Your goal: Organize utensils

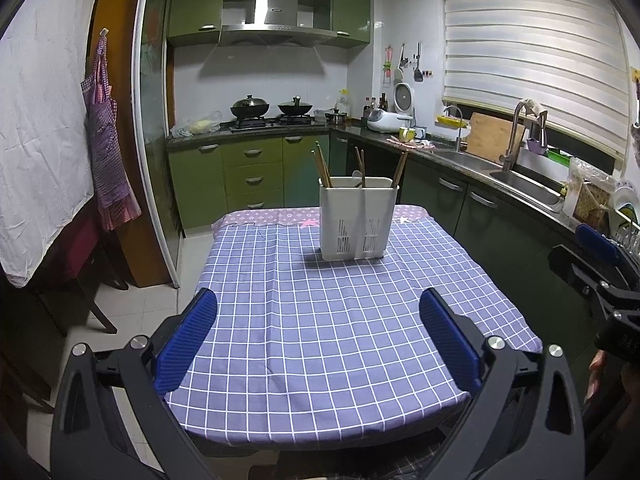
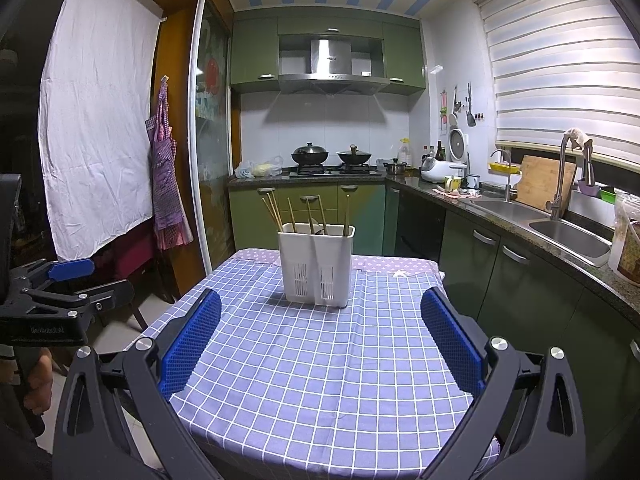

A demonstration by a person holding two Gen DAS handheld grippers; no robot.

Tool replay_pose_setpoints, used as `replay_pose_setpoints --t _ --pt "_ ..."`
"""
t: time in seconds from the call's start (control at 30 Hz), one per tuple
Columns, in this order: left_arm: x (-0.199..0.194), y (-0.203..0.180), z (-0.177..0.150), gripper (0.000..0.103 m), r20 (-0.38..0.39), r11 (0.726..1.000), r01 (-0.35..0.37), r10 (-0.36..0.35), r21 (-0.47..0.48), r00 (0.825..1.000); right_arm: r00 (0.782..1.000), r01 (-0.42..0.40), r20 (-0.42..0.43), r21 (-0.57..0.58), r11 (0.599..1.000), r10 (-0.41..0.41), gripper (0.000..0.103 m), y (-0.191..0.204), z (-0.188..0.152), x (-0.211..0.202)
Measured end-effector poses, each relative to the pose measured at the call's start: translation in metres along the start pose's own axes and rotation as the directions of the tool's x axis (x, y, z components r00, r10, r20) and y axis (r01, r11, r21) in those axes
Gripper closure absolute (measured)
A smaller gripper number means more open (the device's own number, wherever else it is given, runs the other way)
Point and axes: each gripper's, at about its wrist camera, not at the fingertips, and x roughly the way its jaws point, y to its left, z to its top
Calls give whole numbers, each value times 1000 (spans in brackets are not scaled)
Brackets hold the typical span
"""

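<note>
White slotted holder (image 1: 358, 218) is stood upright near the worktop's (image 1: 312, 332) far edge, chopsticks (image 1: 322, 168) held inside. Left tool (image 1: 318, 344) and right tool (image 2: 320, 344) are spread wide, nothing gripped, above the near edge.

Checked counter (image 1: 320, 340) bare and free between both tongs and the far end, only the white utensil holder (image 1: 357, 220) standing there, chopsticks (image 1: 322, 168) sticking up from it

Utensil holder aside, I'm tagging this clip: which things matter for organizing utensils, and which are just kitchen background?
Job:
- white utensil holder on the checked tablecloth
- chopsticks standing in it
- left hand-held gripper, open
- right hand-held gripper, open

Background:
- two woks on the stove
- apron
- rice cooker
- cutting board
- sink
</note>
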Motion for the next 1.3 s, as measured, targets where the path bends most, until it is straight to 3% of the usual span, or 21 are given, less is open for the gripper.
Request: replay_pose_setpoints --t 0.87,1.17,1.3 --pt "12 -1 0 7 -44 998 65 -65 -13 997 1000 -5 -31 -14 1000 4 5 2 0 9" --pt "15 -1 0 7 -24 1000 -11 11 0 1000 999 1 -41 -7 1000 -1 5 1 -2 13" --pt "30 1 1 7 -52 1000 -17 17 3 998 998 7 -56 -1 1000 -7 5 -1 -4 22"
